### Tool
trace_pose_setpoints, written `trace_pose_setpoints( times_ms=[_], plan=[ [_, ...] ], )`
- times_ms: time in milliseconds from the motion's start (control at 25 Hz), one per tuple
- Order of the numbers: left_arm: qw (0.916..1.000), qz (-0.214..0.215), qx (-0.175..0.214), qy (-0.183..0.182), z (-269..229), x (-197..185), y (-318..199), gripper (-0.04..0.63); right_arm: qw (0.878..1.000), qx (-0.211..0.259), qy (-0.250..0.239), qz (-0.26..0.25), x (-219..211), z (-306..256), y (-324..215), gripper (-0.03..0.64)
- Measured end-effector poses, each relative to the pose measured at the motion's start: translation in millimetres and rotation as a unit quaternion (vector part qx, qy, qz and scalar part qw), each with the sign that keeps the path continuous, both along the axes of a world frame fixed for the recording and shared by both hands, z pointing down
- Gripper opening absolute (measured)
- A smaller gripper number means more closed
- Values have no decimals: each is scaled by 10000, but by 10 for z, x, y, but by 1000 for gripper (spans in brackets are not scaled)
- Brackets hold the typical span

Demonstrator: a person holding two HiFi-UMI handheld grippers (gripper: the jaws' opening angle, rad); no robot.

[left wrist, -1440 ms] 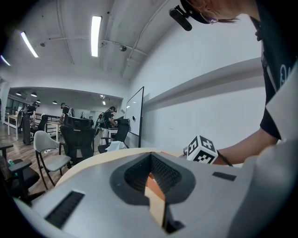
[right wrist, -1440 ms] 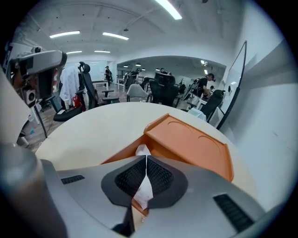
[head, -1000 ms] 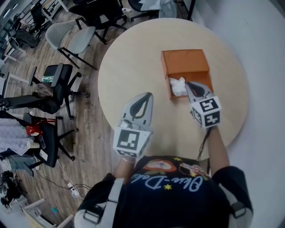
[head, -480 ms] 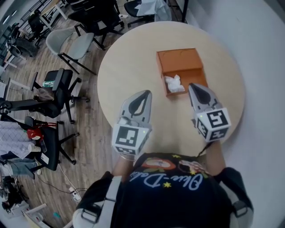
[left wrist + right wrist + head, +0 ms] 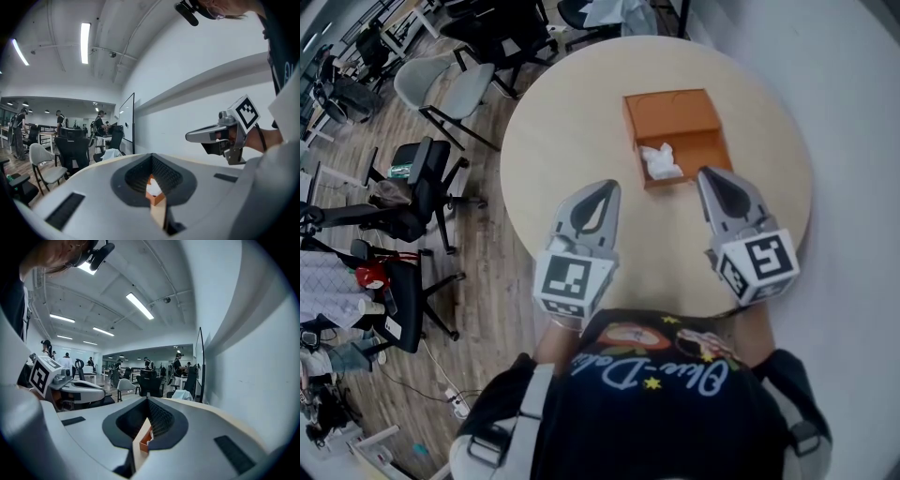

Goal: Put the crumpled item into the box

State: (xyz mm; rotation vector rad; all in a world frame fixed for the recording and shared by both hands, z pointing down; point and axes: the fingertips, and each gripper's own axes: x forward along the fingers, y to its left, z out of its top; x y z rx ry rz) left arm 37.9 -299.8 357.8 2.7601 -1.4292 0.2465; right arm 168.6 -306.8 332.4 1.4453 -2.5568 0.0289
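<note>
While the crumpled item (image 5: 660,161) lies in the box (image 5: 670,117), the left gripper (image 5: 606,187) and right gripper (image 5: 711,177) hang nearby, jaws clenched, empty.
Only the head view shows bare surface (image 5: 572,122) all round the box.

My head camera looks steeply down at the table (image 5: 572,122); both gripper cameras face forward low, sharing the box (image 5: 670,117).

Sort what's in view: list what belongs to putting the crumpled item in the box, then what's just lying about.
Job in hand: box, crumpled paper already inside it, left gripper, right gripper, table under the box.

Lying about: black office chair, grey chair, both on the floor.
</note>
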Motion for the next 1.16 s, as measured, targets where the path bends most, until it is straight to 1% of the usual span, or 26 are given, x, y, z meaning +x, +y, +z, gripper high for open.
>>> trace_pose_setpoints(
  times_ms=[320,1160],
  plan=[
    [9999,130,15,-4,11,159,28,-9,10000,-58,-54,-1,91,26,106,0],
    [9999,157,-64,36,55,134,-18,-9,9999,-65,-33,116,103,28,58,0]
  ],
)
